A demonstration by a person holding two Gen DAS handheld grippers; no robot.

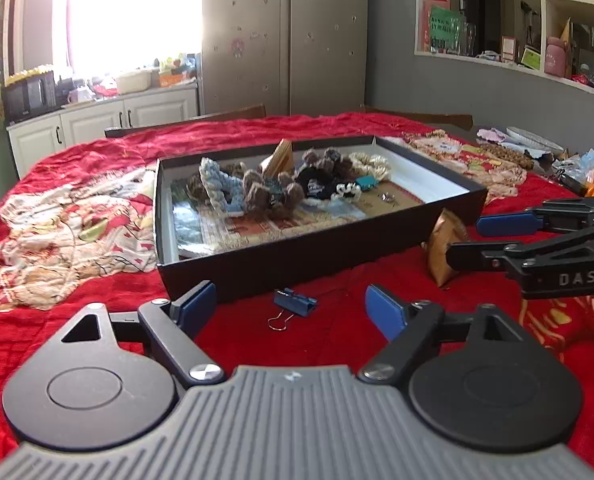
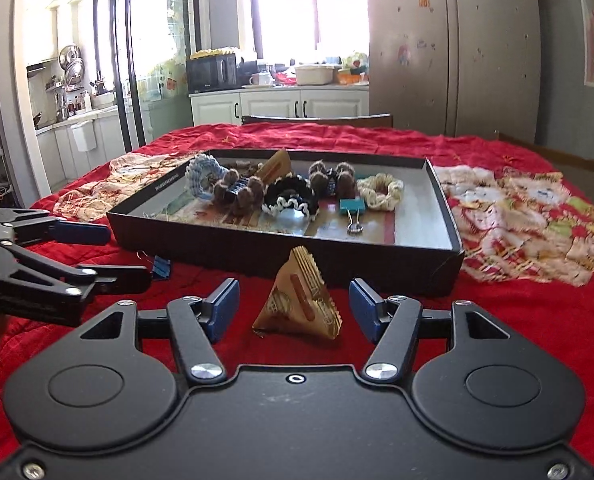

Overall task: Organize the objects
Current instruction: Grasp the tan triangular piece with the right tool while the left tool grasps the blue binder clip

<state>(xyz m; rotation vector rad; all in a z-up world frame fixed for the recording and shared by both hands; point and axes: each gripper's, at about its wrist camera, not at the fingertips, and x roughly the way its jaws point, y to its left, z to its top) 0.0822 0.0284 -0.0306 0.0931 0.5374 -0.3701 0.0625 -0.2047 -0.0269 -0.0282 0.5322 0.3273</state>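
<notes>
Both grippers [image 1: 291, 304] [image 2: 294, 306] gape over red cloth [image 1: 97, 148]; kitchen cabinets [image 1: 97, 120] behind.

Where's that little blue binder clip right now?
In the left wrist view, the blue binder clip lies on the red cloth, just before the black box, between the open left tongs.

Blue binder clip [image 1: 294, 305] flat on red surface [image 1: 297, 332], just before black tray [image 1: 317, 256]. Gold triangular packet [image 2: 299, 300] upright nearby. Tray holds scrunchies [image 2: 380, 189], teal clip [image 2: 352, 205], second gold packet [image 2: 275, 168].
</notes>
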